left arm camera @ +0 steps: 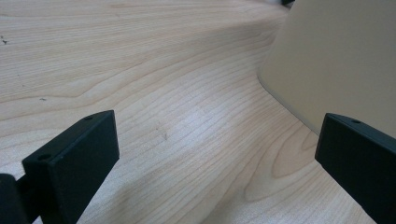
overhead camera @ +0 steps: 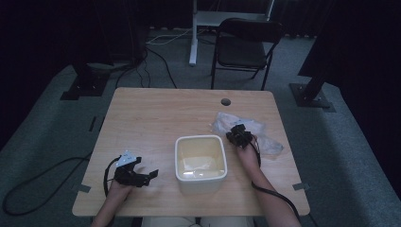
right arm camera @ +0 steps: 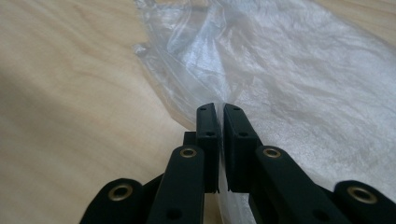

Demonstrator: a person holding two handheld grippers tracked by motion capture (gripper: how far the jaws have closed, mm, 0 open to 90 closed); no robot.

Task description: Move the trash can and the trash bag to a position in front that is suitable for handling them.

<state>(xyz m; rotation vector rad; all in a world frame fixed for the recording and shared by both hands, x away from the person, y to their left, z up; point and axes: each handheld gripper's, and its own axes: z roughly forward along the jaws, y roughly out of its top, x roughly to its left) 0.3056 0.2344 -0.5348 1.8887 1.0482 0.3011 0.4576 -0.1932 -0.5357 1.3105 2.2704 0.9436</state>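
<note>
Table (overhead camera: 156,118): 1 tub (overhead camera: 201,163), 1 bag (right arm camera: 289,84).

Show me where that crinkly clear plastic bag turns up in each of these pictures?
High view: the plastic bag lies right of centre on the table, beyond the right gripper.
Left gripper view: not in it.
Right gripper view: the bag spreads across the upper right, an edge pinched between the fingers.
Shared landmark: the pale wooden table.
</note>
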